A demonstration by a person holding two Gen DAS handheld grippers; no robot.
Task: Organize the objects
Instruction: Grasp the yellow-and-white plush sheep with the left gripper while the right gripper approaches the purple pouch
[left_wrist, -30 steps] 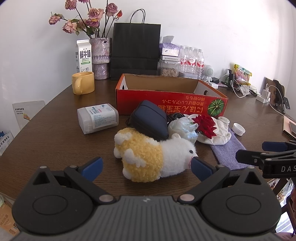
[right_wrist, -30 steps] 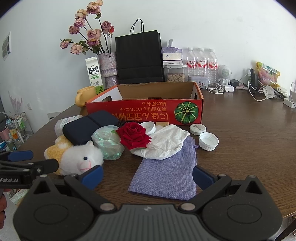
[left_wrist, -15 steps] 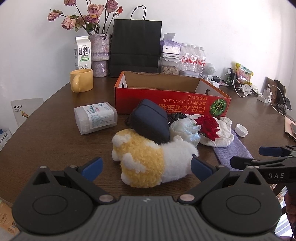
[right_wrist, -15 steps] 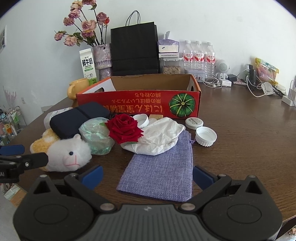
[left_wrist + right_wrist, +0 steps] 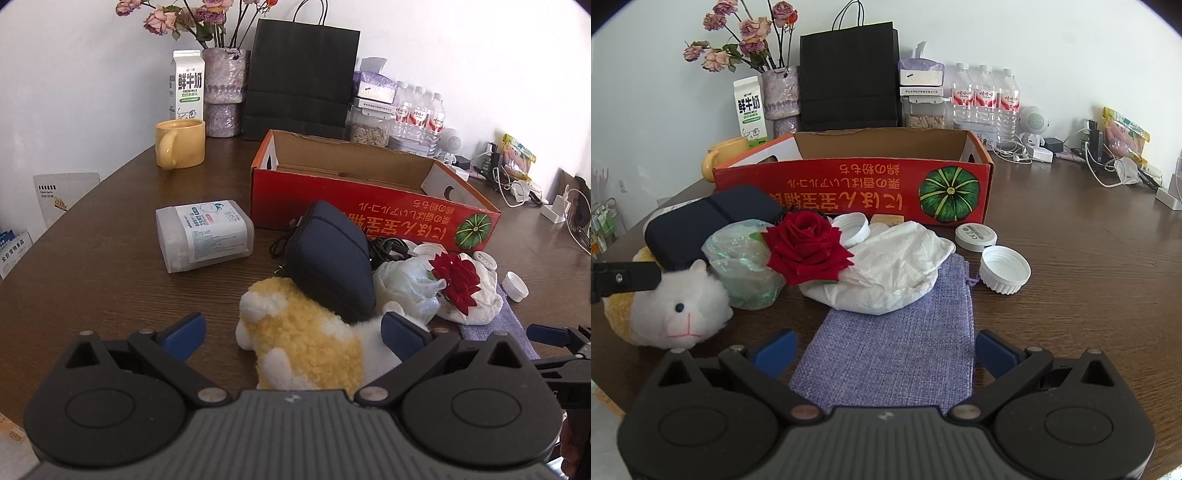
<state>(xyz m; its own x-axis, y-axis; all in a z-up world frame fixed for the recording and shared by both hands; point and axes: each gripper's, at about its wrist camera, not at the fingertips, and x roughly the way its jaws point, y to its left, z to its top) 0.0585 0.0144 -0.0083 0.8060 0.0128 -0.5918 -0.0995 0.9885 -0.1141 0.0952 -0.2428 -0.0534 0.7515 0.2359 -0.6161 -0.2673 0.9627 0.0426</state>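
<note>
A yellow and white plush toy (image 5: 303,343) lies on the brown table between the open jaws of my left gripper (image 5: 291,334), which is not closed on it. The toy also shows in the right wrist view (image 5: 676,306). Behind it lie a dark blue pouch (image 5: 332,254), a crumpled clear bag (image 5: 406,284), a red rose (image 5: 458,280) on white cloth, and a purple fabric bag (image 5: 897,332). My right gripper (image 5: 884,349) is open over the near end of the purple bag. An open red cardboard box (image 5: 369,206) stands behind the pile.
A clear plastic container (image 5: 205,234) lies left of the pile, with a yellow mug (image 5: 181,147) farther back. White lids (image 5: 1004,269) sit right of the cloth. A milk carton (image 5: 186,90), flower vase, black paper bag (image 5: 299,77), water bottles and cables line the back.
My left gripper has moved forward, so the plush toy now sits between its jaws. My right gripper has moved closer to the purple bag.
</note>
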